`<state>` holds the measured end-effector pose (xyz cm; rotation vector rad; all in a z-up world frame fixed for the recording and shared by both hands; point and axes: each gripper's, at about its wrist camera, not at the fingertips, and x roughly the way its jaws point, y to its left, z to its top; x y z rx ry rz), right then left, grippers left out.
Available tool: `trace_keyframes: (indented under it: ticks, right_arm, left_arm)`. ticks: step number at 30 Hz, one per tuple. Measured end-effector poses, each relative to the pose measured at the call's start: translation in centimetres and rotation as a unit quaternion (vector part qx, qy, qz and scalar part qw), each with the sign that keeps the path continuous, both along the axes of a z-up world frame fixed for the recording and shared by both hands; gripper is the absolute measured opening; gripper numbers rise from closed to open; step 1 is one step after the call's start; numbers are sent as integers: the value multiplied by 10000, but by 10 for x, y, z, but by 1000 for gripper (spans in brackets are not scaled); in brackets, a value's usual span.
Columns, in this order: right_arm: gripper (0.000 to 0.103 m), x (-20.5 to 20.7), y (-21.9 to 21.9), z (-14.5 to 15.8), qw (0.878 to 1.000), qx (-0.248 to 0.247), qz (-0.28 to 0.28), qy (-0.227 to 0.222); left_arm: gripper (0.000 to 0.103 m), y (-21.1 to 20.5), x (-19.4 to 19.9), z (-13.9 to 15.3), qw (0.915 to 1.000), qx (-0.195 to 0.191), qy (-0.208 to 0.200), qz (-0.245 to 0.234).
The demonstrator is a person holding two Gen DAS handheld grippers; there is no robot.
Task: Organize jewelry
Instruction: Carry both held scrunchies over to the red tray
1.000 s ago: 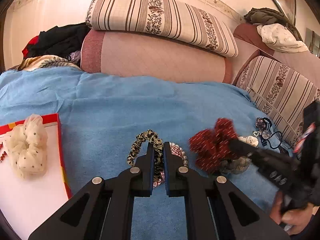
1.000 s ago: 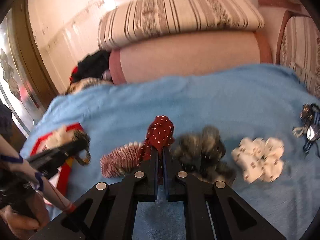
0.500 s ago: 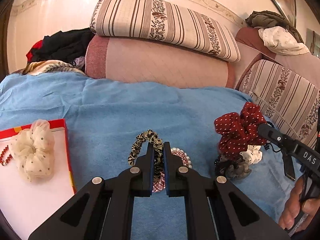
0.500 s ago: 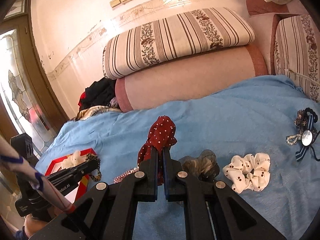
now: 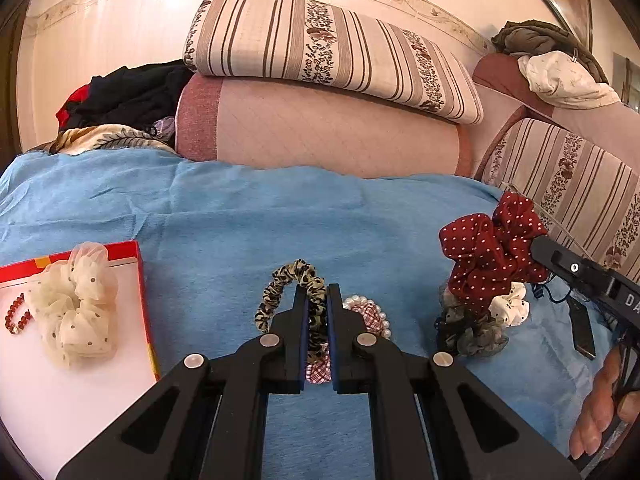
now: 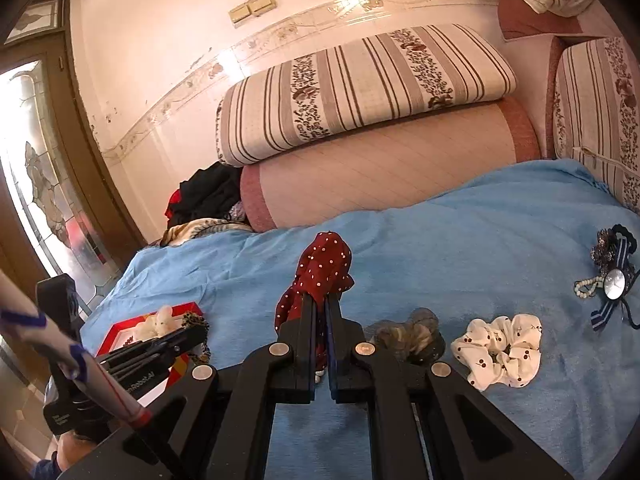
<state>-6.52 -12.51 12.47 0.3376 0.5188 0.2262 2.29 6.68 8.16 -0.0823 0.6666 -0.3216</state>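
Note:
My left gripper [image 5: 316,300] is shut on a leopard-print scrunchie [image 5: 280,292], held just above the blue cloth. My right gripper [image 6: 319,304] is shut on a red white-dotted scrunchie [image 6: 324,268], lifted off the bed; it also shows in the left wrist view [image 5: 492,252]. A red-rimmed white tray [image 5: 142,280] at the left holds a cream dotted scrunchie [image 5: 76,304] and a red bead bracelet [image 5: 16,314]. A red-checked pearl-edged scrunchie [image 5: 370,312] lies under the left gripper.
On the blue cloth [image 6: 460,248] lie a grey-black sheer scrunchie [image 6: 412,334], a white cherry-print scrunchie [image 6: 500,348] and a pile of hair ties with a striped bow [image 6: 612,276]. Striped cushions [image 5: 328,48] and a pink bolster [image 5: 336,132] stand behind.
The right gripper has lifted the red dotted scrunchie higher and away to the right of the grey one. The left gripper has kept its grip on the leopard scrunchie and risen slightly.

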Motion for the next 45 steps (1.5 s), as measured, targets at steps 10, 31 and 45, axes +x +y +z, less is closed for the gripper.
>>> trace_keyframes:
  ticks: [10,31,45]
  right_arm:
    - [5,-6,15,4,9997,-80,200,-97]
    - [5,-26,110,18,9956,-285,866,-202]
    - [5,-19,185,21,9885,-242,1491,-30]
  left_arm:
    - [8,10,-8,14,9998,26,-146,135]
    - [8,83,-30,38,9943,404,-548,817]
    - [8,133,-32,42,9899,367,-604,1232]
